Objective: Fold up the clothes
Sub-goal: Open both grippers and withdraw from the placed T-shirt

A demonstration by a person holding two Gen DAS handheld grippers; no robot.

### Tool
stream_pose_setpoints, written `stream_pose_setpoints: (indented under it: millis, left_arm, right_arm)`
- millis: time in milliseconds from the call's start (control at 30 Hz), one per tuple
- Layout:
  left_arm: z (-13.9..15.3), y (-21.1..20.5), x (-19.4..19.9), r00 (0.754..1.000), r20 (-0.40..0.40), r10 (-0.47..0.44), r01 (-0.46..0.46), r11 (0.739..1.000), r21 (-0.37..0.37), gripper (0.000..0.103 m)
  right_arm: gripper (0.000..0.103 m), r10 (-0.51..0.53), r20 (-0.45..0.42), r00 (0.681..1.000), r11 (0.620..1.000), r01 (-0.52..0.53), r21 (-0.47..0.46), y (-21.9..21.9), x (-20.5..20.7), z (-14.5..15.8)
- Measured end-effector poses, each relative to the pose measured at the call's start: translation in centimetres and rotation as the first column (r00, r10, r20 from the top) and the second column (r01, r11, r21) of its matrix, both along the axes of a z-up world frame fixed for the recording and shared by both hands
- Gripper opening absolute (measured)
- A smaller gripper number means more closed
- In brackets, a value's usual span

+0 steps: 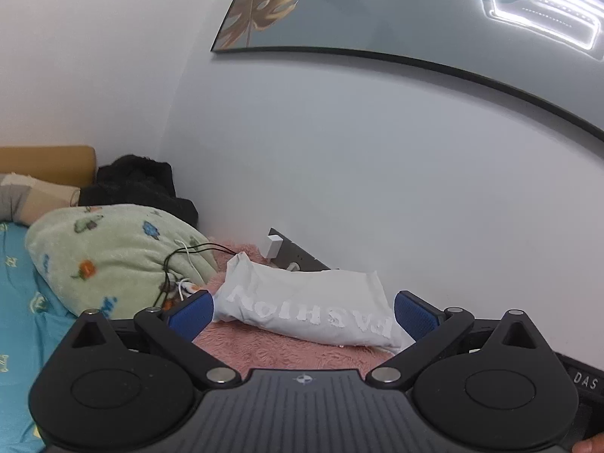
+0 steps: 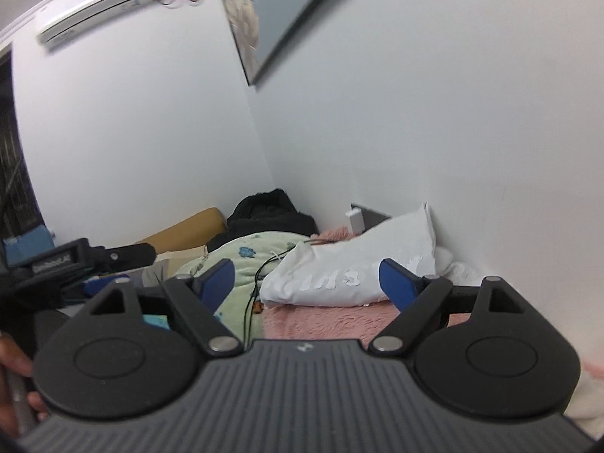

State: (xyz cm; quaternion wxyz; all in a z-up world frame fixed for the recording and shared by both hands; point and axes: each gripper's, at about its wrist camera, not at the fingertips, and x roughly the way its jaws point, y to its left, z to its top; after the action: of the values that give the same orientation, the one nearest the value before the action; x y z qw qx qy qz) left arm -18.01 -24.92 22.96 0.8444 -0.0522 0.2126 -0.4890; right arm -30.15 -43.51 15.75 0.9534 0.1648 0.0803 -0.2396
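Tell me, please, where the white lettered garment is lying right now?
In both wrist views the white garment lies bundled on the pink fuzzy blanket by the wall, right of the green floral blanket, ahead of both open grippers.

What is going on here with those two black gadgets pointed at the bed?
A person holds a two-finger tool in each hand to fold clothes. Right now neither grips anything: the left gripper and the right gripper both have their blue fingers spread open, aimed at a white T-shirt with upside-down lettering. It lies bundled on a pink fuzzy blanket by the wall, beside a green patterned blanket.
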Motion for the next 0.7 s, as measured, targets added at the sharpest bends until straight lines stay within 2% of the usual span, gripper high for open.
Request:
stream_pose_setpoints:
  millis: [233, 367, 467, 600, 700]
  left_arm:
    - [-1.6, 3.7, -5.7, 0.989, 0.141, 0.039, -0.042, 0.999, 0.02, 0.103]
    - [-2.9, 5.3, -8.0, 0.979, 0.19, 0.067, -0.07, 0.997, 0.011, 0.103]
    - [-4.0, 6.3, -9.2, 0.971, 0.221, 0.095, -0.101, 0.995, 0.012, 0.103]
    - [-5.5, 7.1, -10.1, 0.947, 0.287, 0.145, -0.162, 0.986, 0.035, 0.103]
    - [-6.7, 7.6, -10.0, 0.947, 0.285, 0.15, -0.17, 0.984, 0.045, 0.103]
  right_arm:
    - [0.085, -0.013, -0.016, 1.0, 0.998, 0.012, -0.058, 3.1, -1.5, -1.5]
    - [0.085, -0.039, -0.012, 0.999, 0.993, 0.037, -0.108, 4.8, -1.9, -2.4]
    - [0.085, -0.049, -0.007, 0.999, 0.99, 0.048, -0.131, 5.7, -2.0, -3.2]
    - [0.085, -0.058, -0.01, 0.998, 0.986, 0.055, -0.16, 7.0, -1.9, -3.9]
    - [0.085, -0.066, -0.012, 0.998, 0.983, 0.063, -0.171, 7.6, -1.8, -4.3]
